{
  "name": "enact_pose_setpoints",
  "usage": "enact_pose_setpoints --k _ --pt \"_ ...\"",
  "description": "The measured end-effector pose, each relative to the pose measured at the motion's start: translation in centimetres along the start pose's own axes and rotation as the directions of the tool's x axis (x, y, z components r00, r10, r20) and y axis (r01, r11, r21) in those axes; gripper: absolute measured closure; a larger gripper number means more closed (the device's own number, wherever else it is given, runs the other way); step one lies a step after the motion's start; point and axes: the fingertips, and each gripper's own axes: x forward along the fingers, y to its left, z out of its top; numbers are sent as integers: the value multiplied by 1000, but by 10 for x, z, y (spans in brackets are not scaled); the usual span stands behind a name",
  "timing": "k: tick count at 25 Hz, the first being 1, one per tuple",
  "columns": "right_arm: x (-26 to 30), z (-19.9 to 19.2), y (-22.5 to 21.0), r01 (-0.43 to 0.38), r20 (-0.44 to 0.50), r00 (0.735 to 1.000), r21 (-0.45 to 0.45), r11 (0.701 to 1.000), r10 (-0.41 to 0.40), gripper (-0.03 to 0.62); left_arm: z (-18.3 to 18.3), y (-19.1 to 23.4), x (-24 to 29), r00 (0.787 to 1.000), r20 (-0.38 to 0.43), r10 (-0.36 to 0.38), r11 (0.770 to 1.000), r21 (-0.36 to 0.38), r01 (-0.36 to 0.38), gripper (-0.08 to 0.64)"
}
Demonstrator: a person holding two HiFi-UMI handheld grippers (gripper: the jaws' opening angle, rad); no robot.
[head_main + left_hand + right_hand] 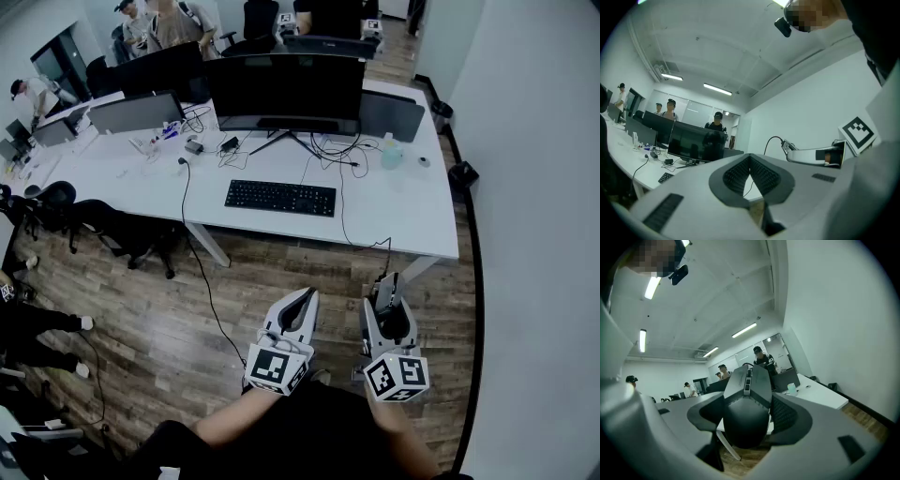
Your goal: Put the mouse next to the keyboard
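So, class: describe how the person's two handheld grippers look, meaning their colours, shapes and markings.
The left gripper and the right gripper are both light grey. Each has two tapering jaws lined with dark ribbed pads. Each also carries a white cube printed with black square markers. The person wears a black top.
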Motion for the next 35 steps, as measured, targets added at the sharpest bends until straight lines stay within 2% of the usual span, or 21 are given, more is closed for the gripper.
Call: enact_pose_setpoints --k 7,15,28,35 --pt "-11 -9 -12 -11 0 1000 -3 1000 11 285 -10 -22 0 1000 -4 -5 1000 8 5 554" --pt "-12 -21 -36 40 -37 999 39 998 -39 285 -19 -29 3 1000 -24 17 1000 7 -17 554" --pt "66 -21 -66 105 -90 991 14 994 -103 285 -36 21 83 999 -39 16 1000 10 -15 554" --pt "131 -22 -88 160 -139 978 17 987 -156 285 -48 60 143 998 -68 0 999 -32 -3 554"
